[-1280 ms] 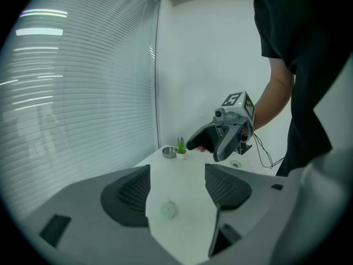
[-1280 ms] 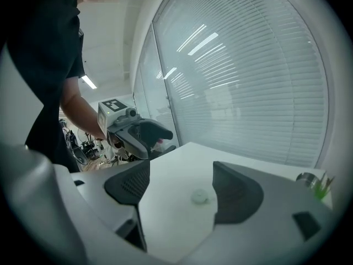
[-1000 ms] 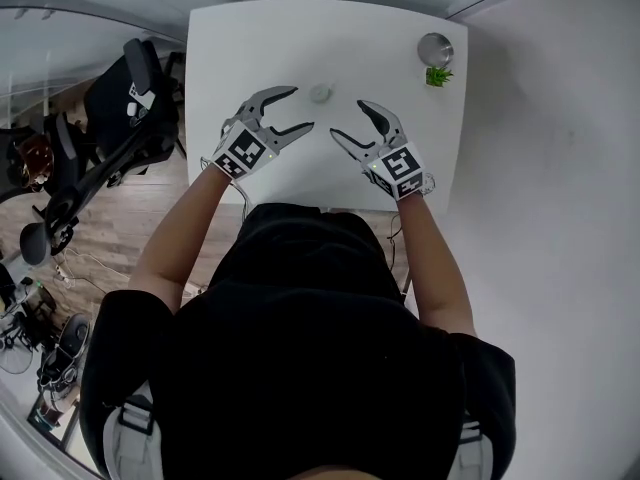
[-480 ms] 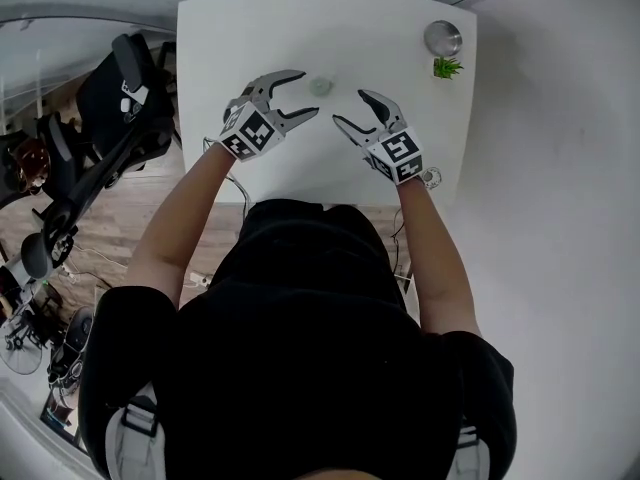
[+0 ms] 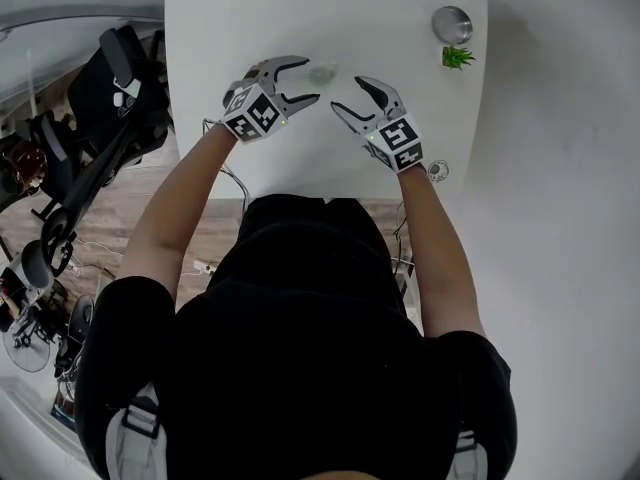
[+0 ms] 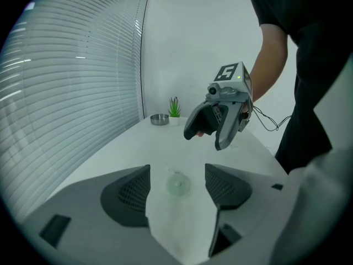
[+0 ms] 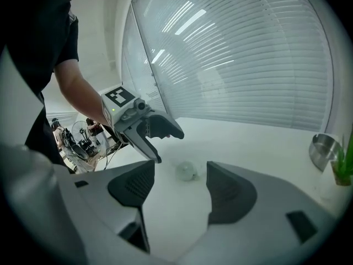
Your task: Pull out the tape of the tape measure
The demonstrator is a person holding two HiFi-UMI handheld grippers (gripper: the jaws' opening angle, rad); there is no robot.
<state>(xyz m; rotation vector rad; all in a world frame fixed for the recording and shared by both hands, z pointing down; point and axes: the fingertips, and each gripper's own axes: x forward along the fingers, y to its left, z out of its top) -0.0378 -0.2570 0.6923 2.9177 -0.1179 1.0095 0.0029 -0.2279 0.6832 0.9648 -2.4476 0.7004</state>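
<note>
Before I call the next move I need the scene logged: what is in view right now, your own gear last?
table: one, white, under both grippers
tape measure: one, small, round, pale, mid-table, just off the left gripper's fingertips
bowl: one, metal, far right corner of the table
plant: one, small, green, beside the bowl
chair: at least one, black, on the wood floor left of the table
blinds: one wall of pale slats beyond the table
person: one, black shirt, bare forearms
left gripper: grey, fingers wide apart, touching nothing
right gripper: grey, fingers closing, nothing between them, tape measure ahead untouched
</note>
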